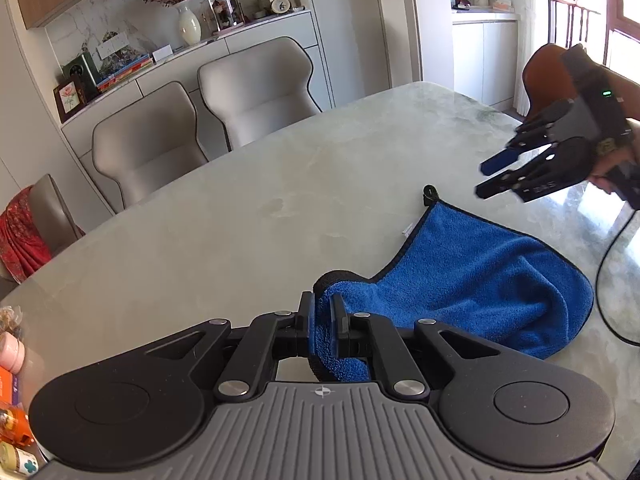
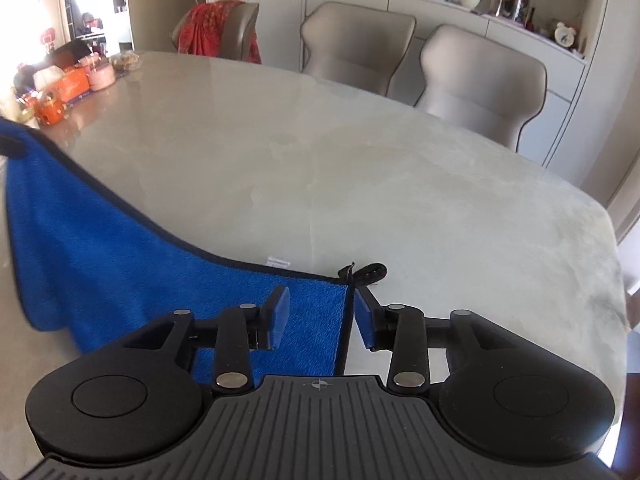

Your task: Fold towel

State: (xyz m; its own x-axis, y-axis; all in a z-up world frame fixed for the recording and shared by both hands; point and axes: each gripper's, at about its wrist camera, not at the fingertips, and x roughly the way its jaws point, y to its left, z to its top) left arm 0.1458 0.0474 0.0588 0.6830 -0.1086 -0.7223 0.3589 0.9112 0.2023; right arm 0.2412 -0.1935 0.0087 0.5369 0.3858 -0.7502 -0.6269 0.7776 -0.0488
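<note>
Left wrist — left tool (image 1: 323, 322) pinching towel (image 1: 472, 280), right tool (image 1: 494, 178) spread above corner

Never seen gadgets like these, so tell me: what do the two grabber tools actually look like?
Both are matte black plastic. The left gripper has linkage arms with silver rivets, round housings, a ribbed grey base and a small crosshair mark. The right gripper matches, with blue finger pads. The left view shows its green light and trailing black cable.

- Two beige chairs (image 1: 208, 120) are standing behind the pale marble worktop (image 1: 260, 208).
- A red cloth (image 2: 212, 28) is hanging over another chair.
- A white vase (image 1: 189, 24) is sitting on the sideboard.
</note>
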